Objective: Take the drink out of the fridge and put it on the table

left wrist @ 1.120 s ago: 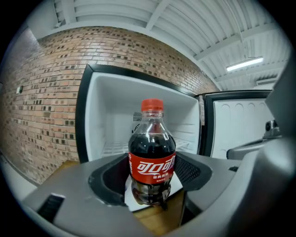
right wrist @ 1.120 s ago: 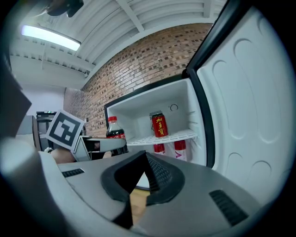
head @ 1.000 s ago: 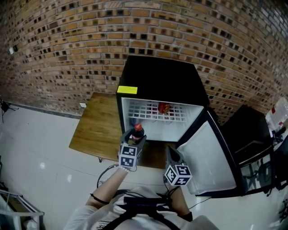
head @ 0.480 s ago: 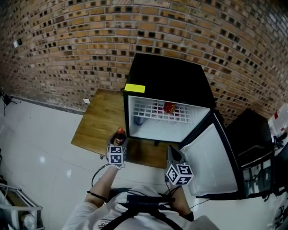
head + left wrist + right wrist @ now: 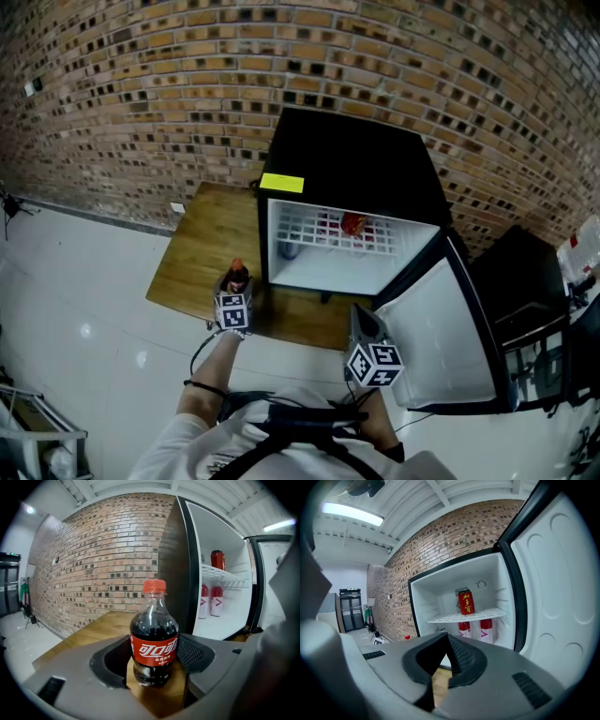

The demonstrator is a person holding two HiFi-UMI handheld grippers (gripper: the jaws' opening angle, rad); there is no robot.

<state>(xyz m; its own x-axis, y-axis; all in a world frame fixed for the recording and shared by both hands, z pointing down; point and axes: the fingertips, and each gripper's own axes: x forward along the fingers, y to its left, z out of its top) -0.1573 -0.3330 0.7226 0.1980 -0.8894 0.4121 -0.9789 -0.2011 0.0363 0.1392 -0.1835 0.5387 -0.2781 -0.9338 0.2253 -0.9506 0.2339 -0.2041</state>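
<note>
- Head view shows the cola bottle out of the fridge, pinched in the left tool above the wooden tabletop, just beside the fridge's left front corner.
- Left gripper view shows both pads pressed against the bottle's label, low on its body, with the bottle upright. I cannot tell whether its base touches the wood yet.
- If the pads let go while the base is still above the wood, the bottle will likely drop, bounce and tip over.
- A tall, narrow bottle probably topples easily, so any tilt at release, or a pad dragging on the label as the tool backs away, could knock it down.
- The bottle is near the tabletop's front edge. If it is set down there and then falls over, it could roll off onto the floor.
- The fridge's black side wall stands close on the right, so a sideways swing could bump the bottle or tool against it.
- Right gripper view shows the right tool with its pads pressed together at the tips and nothing between them, pointing into the open fridge at a red can.
- The fridge door stands wide open beside that arm, and a careless move could knock it.
</note>
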